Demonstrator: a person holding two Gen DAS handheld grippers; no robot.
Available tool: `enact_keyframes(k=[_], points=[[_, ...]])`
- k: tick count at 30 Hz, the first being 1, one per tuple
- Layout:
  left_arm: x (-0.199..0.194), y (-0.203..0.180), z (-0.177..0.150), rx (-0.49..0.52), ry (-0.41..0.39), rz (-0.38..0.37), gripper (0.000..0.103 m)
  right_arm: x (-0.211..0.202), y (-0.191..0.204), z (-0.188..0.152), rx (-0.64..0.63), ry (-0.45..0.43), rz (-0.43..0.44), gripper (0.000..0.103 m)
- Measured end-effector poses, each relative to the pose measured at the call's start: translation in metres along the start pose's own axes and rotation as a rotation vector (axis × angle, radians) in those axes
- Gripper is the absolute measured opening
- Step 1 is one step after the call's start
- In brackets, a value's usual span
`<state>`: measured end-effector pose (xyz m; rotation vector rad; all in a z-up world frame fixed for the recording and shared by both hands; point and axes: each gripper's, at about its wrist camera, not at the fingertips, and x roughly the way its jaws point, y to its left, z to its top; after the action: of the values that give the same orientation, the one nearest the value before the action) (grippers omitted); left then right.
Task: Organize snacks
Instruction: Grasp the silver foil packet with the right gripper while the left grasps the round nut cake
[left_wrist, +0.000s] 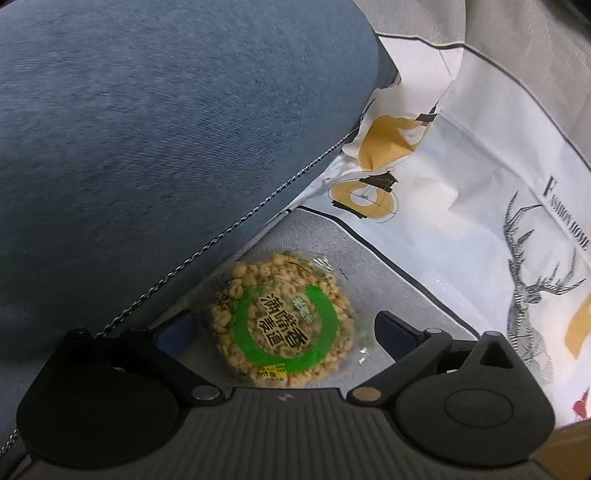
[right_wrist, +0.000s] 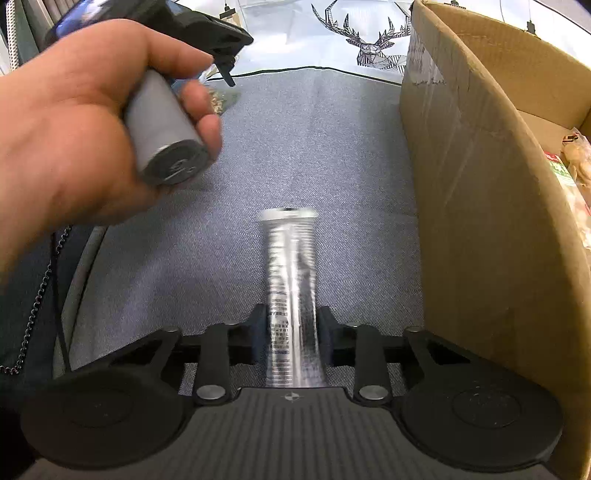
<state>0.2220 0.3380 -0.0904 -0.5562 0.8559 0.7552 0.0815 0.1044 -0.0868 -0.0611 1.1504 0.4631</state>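
Two grippers: left (left_wrist: 284, 325) jaws spread around puffed-grain cake (left_wrist: 282, 319), right (right_wrist: 291, 325) pinching silver packet (right_wrist: 290, 280).

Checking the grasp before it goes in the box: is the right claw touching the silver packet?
Touching. In the right wrist view, both fingers press against the sides of the silver packet, with no gap visible on either side.

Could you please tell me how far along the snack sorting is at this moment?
Done: some packets already lie in the cardboard box. In hand: the right gripper is shut on a silver snack stick beside the box. Left: the open left gripper straddles the round puffed-grain cake, not yet gripped.
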Motion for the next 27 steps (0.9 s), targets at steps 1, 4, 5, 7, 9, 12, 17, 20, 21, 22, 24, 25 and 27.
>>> enact_keyframes(k=[1, 4, 5, 7, 9, 12, 17, 20, 21, 22, 24, 25, 27], points=[[0.001, 0.000, 0.000, 0.004, -0.002, 0.005, 0.098, 0.000, 0.000, 0.000, -0.003, 0.000, 0.001, 0.029], [-0.002, 0.001, -0.003, 0.026, -0.018, 0.010, 0.092, -0.001, 0.001, -0.001, -0.011, -0.004, 0.000, 0.027], [-0.004, 0.001, -0.003, 0.035, -0.022, 0.011, 0.090, -0.002, 0.002, -0.001, -0.013, -0.005, -0.001, 0.027], [-0.010, 0.002, -0.005, 0.065, -0.016, -0.003, 0.089, -0.003, 0.002, -0.001, -0.015, -0.008, -0.001, 0.026], [-0.018, 0.004, -0.010, 0.093, -0.006, -0.026, 0.089, -0.003, 0.004, -0.002, -0.013, -0.012, 0.000, 0.025], [-0.034, 0.005, -0.018, 0.189, 0.045, -0.106, 0.089, -0.004, 0.002, -0.003, -0.016, -0.018, 0.003, 0.025], [-0.081, 0.016, -0.053, 0.436, 0.117, -0.202, 0.089, -0.008, 0.003, -0.005, -0.017, -0.026, 0.003, 0.025], [-0.108, 0.034, -0.075, 0.531, 0.122, -0.217, 0.089, -0.009, 0.006, -0.008, -0.026, -0.028, 0.009, 0.024], [-0.112, 0.042, -0.079, 0.528, 0.138, -0.217, 0.089, -0.011, 0.006, -0.009, -0.028, -0.027, 0.010, 0.024], [-0.115, 0.051, -0.083, 0.506, 0.164, -0.216, 0.089, -0.012, 0.006, -0.009, -0.030, -0.027, 0.013, 0.024], [-0.116, 0.064, -0.085, 0.430, 0.214, -0.224, 0.089, -0.014, 0.008, -0.010, -0.039, -0.025, 0.019, 0.024], [-0.115, 0.070, -0.085, 0.390, 0.234, -0.238, 0.089, -0.014, 0.008, -0.010, -0.042, -0.024, 0.023, 0.024], [-0.111, 0.074, -0.086, 0.374, 0.258, -0.236, 0.090, -0.015, 0.012, -0.011, -0.058, -0.020, 0.030, 0.024]])
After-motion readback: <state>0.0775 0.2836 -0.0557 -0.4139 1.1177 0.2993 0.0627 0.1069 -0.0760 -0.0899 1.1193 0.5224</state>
